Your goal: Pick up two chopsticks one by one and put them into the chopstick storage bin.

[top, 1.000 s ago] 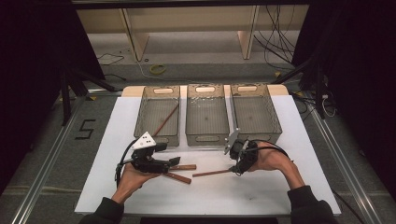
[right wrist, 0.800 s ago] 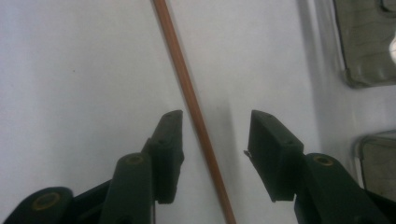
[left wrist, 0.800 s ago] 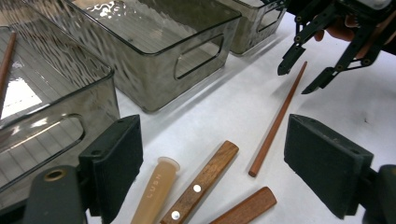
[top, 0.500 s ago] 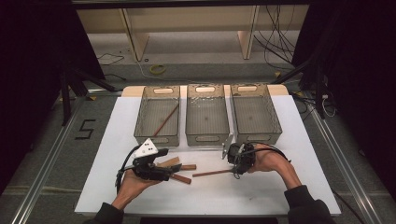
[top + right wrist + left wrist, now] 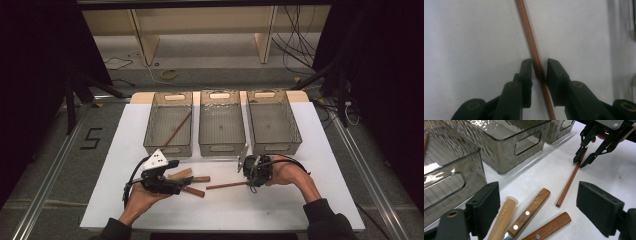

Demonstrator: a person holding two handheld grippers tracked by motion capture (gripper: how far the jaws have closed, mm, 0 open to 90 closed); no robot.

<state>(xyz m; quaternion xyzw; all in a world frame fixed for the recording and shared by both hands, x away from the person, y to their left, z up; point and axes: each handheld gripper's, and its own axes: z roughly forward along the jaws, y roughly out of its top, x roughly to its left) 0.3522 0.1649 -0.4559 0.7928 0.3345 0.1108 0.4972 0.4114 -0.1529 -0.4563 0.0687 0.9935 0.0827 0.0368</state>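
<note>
At about seven o'clock on the mat, the left gripper [image 5: 537, 207] is held wide open over two wooden-handled utensils [image 5: 530, 211] and a beige handle [image 5: 502, 216], gripping nothing; one could be nudged aside if the jaws drop carelessly. At five o'clock, the right gripper [image 5: 539, 72] is nearly closed around the thin wooden stick [image 5: 534, 52]; it could roll free. Compared with earlier, both grippers are lower.

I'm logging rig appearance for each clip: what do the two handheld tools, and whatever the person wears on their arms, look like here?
Both are black linkage-built tools. The left tool carries a pale three-cornered plate with dark dots on top, has brass-coloured pivot pins and broad flat black pads, and trails a black cable. The right tool has narrower black fingers, the same brass-coloured pins, and black cables looping over it. Dark sleeves cover the forearms; hands are bare.
</note>
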